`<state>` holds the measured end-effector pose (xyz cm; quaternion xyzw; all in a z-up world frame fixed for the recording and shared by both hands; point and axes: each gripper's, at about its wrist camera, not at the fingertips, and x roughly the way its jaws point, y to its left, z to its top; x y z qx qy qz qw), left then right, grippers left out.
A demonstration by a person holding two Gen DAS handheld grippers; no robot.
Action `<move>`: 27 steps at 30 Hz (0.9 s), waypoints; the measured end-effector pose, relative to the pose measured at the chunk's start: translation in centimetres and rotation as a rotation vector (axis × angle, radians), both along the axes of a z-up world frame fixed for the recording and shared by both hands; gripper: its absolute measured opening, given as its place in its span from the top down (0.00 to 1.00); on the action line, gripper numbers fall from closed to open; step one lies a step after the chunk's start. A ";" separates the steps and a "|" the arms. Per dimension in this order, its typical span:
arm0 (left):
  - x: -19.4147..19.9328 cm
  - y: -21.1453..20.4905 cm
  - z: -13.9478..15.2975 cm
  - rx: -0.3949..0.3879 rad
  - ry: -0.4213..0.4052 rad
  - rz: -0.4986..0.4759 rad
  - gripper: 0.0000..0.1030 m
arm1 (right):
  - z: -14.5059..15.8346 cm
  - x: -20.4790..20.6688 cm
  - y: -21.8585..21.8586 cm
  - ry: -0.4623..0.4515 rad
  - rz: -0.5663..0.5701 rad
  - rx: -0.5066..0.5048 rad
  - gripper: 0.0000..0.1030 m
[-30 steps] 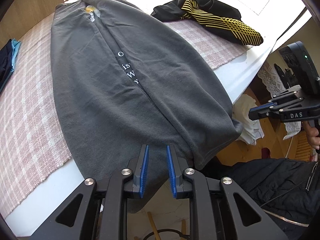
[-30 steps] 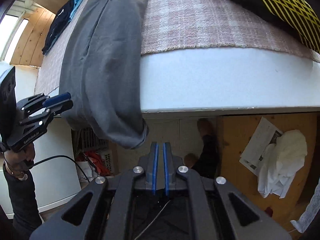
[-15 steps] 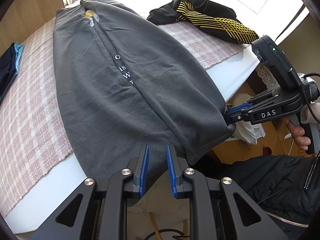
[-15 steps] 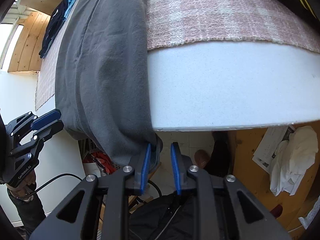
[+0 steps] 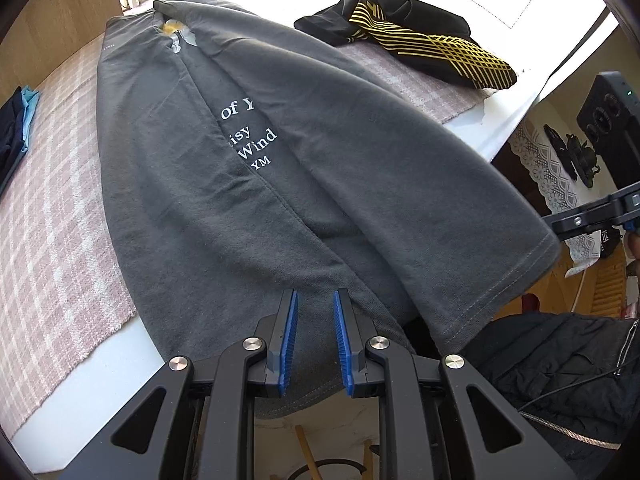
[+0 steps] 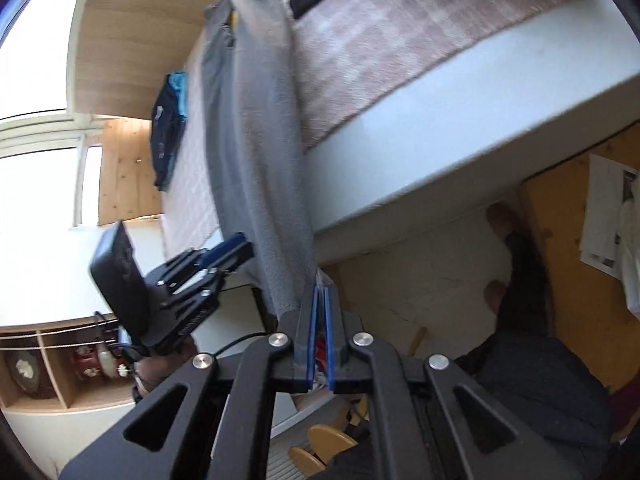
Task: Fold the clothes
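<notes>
A dark grey shirt of thick, soft knit lies lengthwise down a white table that is covered with a pink-and-white checked woven cloth. Its two sides are folded in toward the middle, leaving a narrow strip with white printed letters, and its stitched hem hangs over the near edge of the table. The left hand-held gripper hovers over that hem with its ribbed blue pads spread apart and nothing between them. The right hand-held gripper has its blue pads pressed nearly together, pinching the right near corner of the grey shirt just off the table edge, so the fabric there rises in a taut fold. At the far right corner of the table lies a crumpled black garment with yellow stripes; at the left edge sits a folded pile of dark and light blue clothes. A dark quilted jacket fills the lower right of the left wrist view. The right wrist view is blurred.
</notes>
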<state>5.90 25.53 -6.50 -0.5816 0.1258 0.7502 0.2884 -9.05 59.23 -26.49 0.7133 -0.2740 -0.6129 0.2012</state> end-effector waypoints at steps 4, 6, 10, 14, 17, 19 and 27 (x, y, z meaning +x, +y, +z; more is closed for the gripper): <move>0.0 -0.2 -0.1 0.009 -0.004 -0.001 0.83 | -4.0 0.7 2.5 -0.138 0.017 0.185 0.90; 0.1 -0.3 -0.1 0.015 -0.006 -0.001 0.83 | -3.7 1.0 2.7 -0.084 0.079 0.237 0.90; 1.2 -0.3 0.1 0.055 -0.020 0.004 0.83 | -0.3 -0.2 -0.2 0.110 0.265 0.265 0.90; 2.8 0.8 -0.9 0.118 -0.056 0.020 0.81 | 3.1 -2.3 -4.8 0.300 0.443 0.284 0.90; 3.8 1.9 -2.0 0.136 -0.080 0.029 0.81 | 4.5 -3.9 -8.2 0.403 0.584 0.300 0.90; 4.4 2.6 -2.7 0.148 -0.097 0.034 0.81 | 6.0 -4.9 -10.6 0.496 0.685 0.337 0.90; 3.9 2.6 -5.9 0.151 -0.150 0.130 0.75 | 8.5 -8.6 -15.5 0.591 0.851 0.332 0.90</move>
